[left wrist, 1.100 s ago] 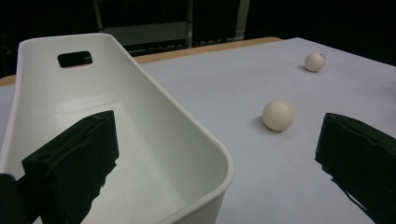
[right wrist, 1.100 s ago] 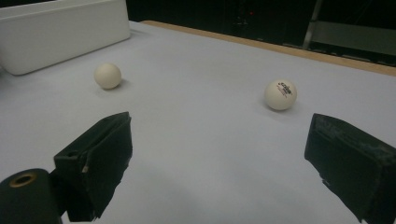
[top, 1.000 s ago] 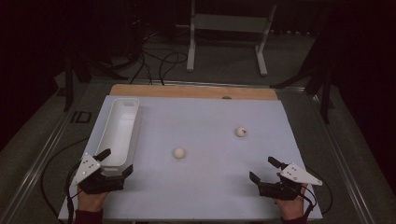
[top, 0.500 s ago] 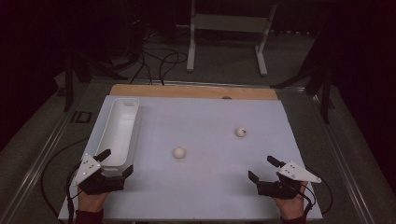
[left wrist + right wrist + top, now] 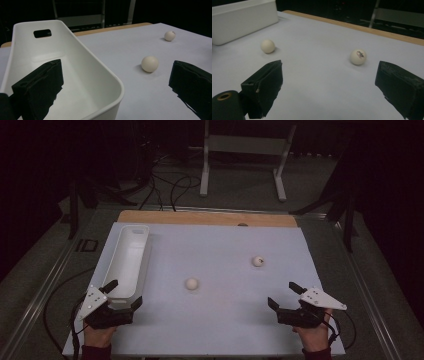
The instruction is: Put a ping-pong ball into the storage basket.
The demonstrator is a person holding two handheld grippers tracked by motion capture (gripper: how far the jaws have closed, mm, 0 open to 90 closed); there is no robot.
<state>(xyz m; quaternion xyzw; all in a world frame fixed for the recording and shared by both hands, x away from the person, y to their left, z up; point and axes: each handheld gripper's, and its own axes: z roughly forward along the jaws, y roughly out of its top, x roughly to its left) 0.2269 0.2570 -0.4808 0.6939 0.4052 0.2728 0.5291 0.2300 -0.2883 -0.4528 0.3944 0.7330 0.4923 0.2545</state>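
Resting at the near left corner of the tabletop (image 5: 225, 240), the left gripper (image 5: 125, 295) is held with its jaws spread wide and nothing between them. In the left gripper view one jaw is seen over the inside of the white bin (image 5: 75, 75) and the other over the bare tabletop, so the bin's near end wall lies between them; contact cannot be told. The same view brings out a handle slot (image 5: 42, 33) in the bin's far wall, which is barely made out from the high view.

The right gripper (image 5: 282, 296) is held at the near right corner, its jaws likewise wide apart and empty, well clear of both balls.

Beyond the grippers, a plain ball (image 5: 192, 283) lies near the middle of the tabletop, beside the bin but apart from it. A second ball (image 5: 258, 261) lies farther off and to the right. Dark print on this ball (image 5: 358, 56) is shown plainly in the right gripper view; from above only a faint mark is seen.

A bare wooden strip (image 5: 200, 218) is seen along the far edge, past the pale cover.
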